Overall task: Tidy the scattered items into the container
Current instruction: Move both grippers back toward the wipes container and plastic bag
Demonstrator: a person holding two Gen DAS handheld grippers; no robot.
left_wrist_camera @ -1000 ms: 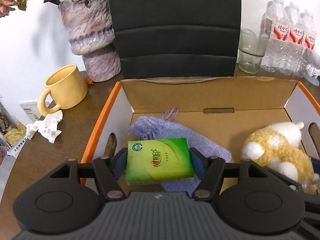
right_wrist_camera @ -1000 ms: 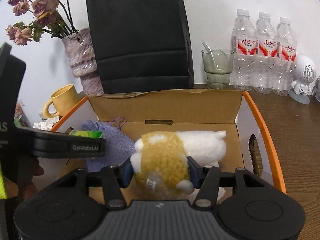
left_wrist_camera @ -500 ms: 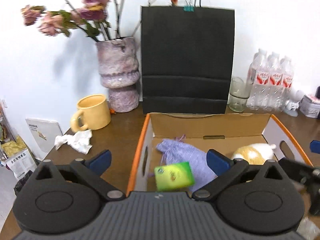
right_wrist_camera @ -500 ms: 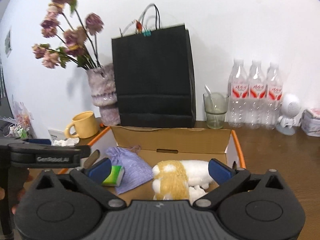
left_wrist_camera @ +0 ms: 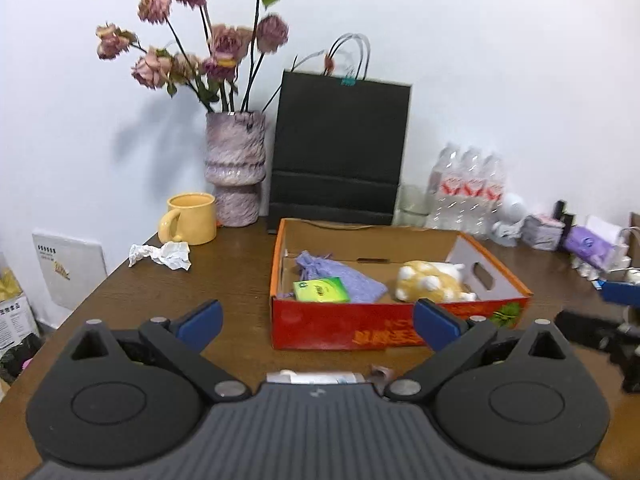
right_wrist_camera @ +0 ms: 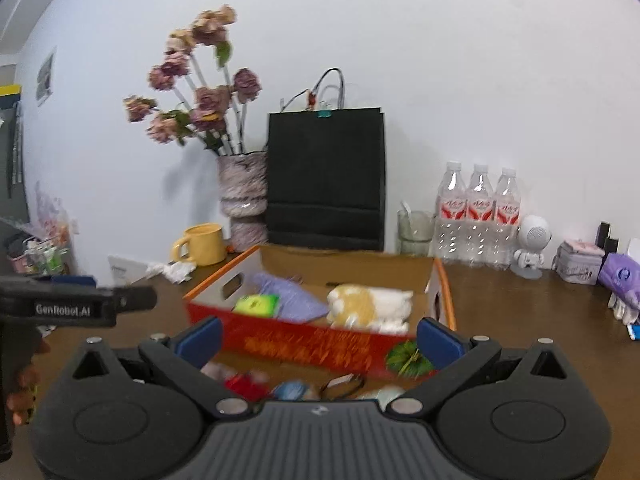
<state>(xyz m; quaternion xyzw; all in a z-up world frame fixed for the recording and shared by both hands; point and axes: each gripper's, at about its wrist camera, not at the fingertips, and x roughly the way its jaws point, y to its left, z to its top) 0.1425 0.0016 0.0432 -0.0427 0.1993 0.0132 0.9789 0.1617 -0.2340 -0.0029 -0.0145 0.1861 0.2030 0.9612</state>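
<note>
The red cardboard box [left_wrist_camera: 396, 332] stands on the brown table. Inside lie a green tissue pack [left_wrist_camera: 320, 290] on a purple pouch [left_wrist_camera: 340, 276], and a yellow-and-white plush toy [left_wrist_camera: 432, 282] to the right. My left gripper [left_wrist_camera: 318, 322] hangs open and empty, short of the box front. My right gripper [right_wrist_camera: 319, 337] is also open and empty, and from it the box [right_wrist_camera: 304, 344], pack [right_wrist_camera: 256, 305] and plush [right_wrist_camera: 368, 304] show. Small loose items, one red [right_wrist_camera: 244, 386] and one blue [right_wrist_camera: 292, 392], lie blurred on the table just under the right gripper.
Behind the box stand a black paper bag [left_wrist_camera: 340, 152], a vase of dried roses [left_wrist_camera: 236, 168], a yellow mug [left_wrist_camera: 190, 218], a glass [right_wrist_camera: 414, 232] and three water bottles [right_wrist_camera: 478, 216]. Crumpled paper [left_wrist_camera: 162, 254] lies at left. Tins and packets crowd the right edge [left_wrist_camera: 592, 244].
Both grippers opened, leaving the tissue pack and the plush toy in the box. Both then drew back and up, so the whole box now lies ahead of them.
</note>
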